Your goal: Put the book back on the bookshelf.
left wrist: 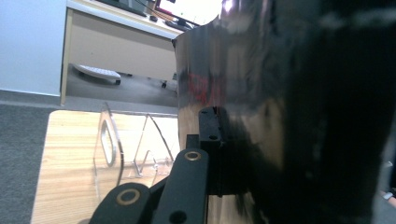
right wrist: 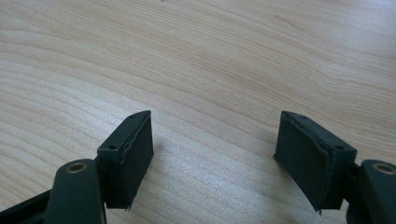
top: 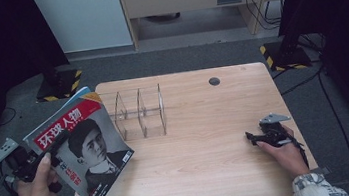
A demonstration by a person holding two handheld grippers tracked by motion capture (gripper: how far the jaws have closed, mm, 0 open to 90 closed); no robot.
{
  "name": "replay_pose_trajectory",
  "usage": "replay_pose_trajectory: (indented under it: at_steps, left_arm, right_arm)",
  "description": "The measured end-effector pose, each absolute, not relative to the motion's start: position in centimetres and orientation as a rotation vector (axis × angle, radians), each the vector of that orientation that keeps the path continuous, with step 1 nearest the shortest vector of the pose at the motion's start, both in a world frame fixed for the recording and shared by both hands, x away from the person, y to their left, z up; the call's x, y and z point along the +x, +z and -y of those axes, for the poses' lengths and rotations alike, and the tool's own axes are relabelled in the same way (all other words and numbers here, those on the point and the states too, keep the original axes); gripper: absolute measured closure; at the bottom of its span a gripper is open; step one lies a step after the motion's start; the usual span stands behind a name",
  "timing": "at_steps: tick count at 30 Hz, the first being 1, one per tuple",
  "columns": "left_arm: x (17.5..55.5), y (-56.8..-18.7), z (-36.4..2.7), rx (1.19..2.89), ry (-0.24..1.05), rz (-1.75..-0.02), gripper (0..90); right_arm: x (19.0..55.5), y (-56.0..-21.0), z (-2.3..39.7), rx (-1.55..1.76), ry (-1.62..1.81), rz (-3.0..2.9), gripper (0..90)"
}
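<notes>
Wooden surface (top: 208, 144) carries a clear acrylic divider rack (top: 140, 112) near its far left. A magazine (top: 80, 150) is tilted up over the left edge, grasped by the left gripper (top: 55, 145). The right gripper (top: 254, 137) rests on the surface at right, fingers (right wrist: 128, 156) spread apart, holding nothing.

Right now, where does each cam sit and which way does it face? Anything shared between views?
High view: above the person's side, looking forward and down at the table; both hands show, the left gripper holding the magazine, the right gripper open.
Left gripper view: rides the left gripper, looking along its fingers at the magazine.
Right gripper view: faces bare table between open fingers.
Shared: the clear divider rack appears in the high and left gripper views.
</notes>
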State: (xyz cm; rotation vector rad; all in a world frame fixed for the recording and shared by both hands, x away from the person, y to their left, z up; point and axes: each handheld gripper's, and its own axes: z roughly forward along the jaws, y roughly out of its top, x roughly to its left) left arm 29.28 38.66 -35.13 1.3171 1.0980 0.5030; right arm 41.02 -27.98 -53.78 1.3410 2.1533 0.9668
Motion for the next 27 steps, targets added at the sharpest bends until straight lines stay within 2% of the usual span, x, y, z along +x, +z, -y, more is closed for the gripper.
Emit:
replay_pose_trajectory:
  at_steps: [27]
  left_arm:
    - [31.8,-33.7,-41.2,1.313,0.609,-1.155,86.5]
  right_arm:
    - [41.1,-53.8,28.0,1.342,0.967,-2.152,27.6]
